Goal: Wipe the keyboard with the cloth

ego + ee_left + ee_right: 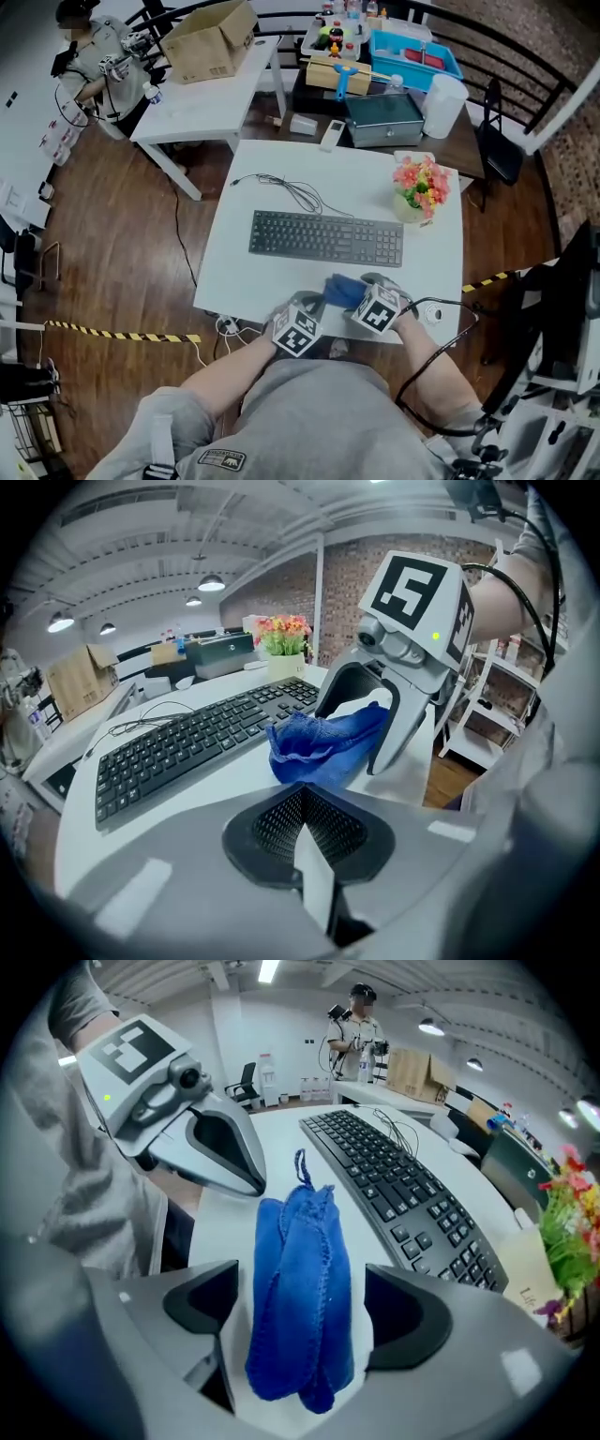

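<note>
Right gripper view: right gripper (302, 1305) stands wide open astride the blue cloth (295, 1241) at the table's (223, 1227) near edge; left gripper (305, 834) is closed, empty. Pickup looks pending: pinch the cloth, then carry it to the keyboard (403, 1190) just beyond.

Blue cloth (343, 290) between left gripper (306, 304) and right gripper (376, 284) — keyboard (326, 237) just beyond, flowers (420, 183) far right.

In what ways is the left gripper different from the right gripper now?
The left gripper has its jaws closed together with nothing between them; the right gripper has its jaws wide apart. The blue cloth lies between the right gripper's jaws, not pressed by them; the left gripper only points toward it. Both are low over the white table, near the keyboard.
</note>
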Demonstrator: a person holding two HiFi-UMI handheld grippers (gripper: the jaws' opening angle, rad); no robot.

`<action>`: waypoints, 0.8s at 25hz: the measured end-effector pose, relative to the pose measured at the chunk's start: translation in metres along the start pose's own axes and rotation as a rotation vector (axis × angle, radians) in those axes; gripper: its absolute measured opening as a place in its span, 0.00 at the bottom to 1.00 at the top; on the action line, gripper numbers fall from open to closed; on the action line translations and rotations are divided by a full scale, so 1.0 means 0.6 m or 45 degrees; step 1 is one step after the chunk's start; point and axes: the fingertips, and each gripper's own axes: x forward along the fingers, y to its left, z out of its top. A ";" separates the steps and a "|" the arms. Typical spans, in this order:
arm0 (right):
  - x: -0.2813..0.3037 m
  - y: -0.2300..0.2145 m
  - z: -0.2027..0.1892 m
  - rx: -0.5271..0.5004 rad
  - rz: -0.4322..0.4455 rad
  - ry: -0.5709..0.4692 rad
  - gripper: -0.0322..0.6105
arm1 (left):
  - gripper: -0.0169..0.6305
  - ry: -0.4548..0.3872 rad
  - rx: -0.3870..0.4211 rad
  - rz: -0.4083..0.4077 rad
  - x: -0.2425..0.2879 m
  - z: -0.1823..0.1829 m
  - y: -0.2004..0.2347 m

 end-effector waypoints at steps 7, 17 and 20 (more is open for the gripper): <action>0.020 -0.009 -0.008 -0.085 -0.081 0.100 0.32 | 0.02 0.003 -0.003 -0.029 0.009 -0.002 -0.001; -0.002 -0.015 0.033 0.060 -0.125 -0.004 0.19 | 0.02 -0.052 -0.057 0.020 -0.002 -0.002 0.047; -0.006 -0.042 0.090 0.078 -0.182 -0.072 0.19 | 0.02 -0.085 -0.099 0.098 -0.014 -0.001 0.100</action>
